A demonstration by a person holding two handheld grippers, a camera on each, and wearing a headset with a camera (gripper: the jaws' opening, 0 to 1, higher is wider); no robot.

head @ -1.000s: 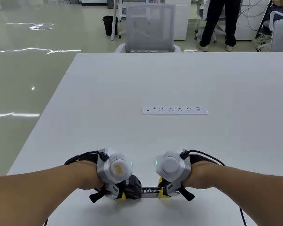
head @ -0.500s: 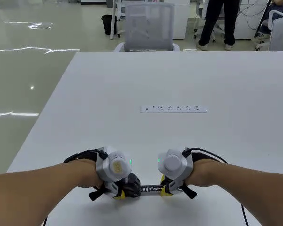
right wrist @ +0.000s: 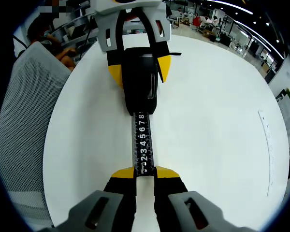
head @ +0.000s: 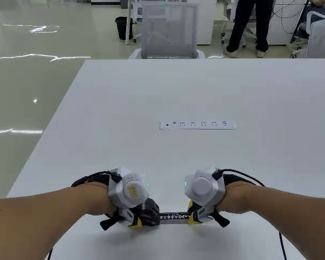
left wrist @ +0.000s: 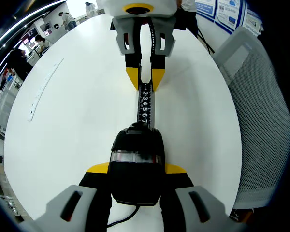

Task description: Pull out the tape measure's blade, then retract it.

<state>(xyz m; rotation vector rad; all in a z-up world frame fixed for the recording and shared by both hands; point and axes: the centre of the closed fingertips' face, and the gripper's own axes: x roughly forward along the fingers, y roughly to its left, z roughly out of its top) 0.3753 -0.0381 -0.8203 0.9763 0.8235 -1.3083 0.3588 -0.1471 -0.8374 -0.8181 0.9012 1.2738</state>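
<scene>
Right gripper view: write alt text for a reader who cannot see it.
The right tool is shut on the tip of a tape measure's blade, a short numbered stretch pulled out from the black case, which the left tool opposite clamps. Below lies a white table, with a mesh chair at the view's left edge.

Both bare forearms came in from the near edge and angled toward each other, the left forearm (head: 38, 216) from the left and the right forearm (head: 292, 211) from the right. Each hand was wrapped round its gripper's handle, with the wrists low and roughly level. The left gripper (head: 143, 216) pointed right, its yellow-tipped jaws closed against the sides of the tape measure's case (left wrist: 137, 164). The right gripper (head: 192, 216) faced it and pointed left, its jaws pinched together on the end of the blade (right wrist: 142, 140). The two grippers stood tip to tip, near each other but apart.
</scene>
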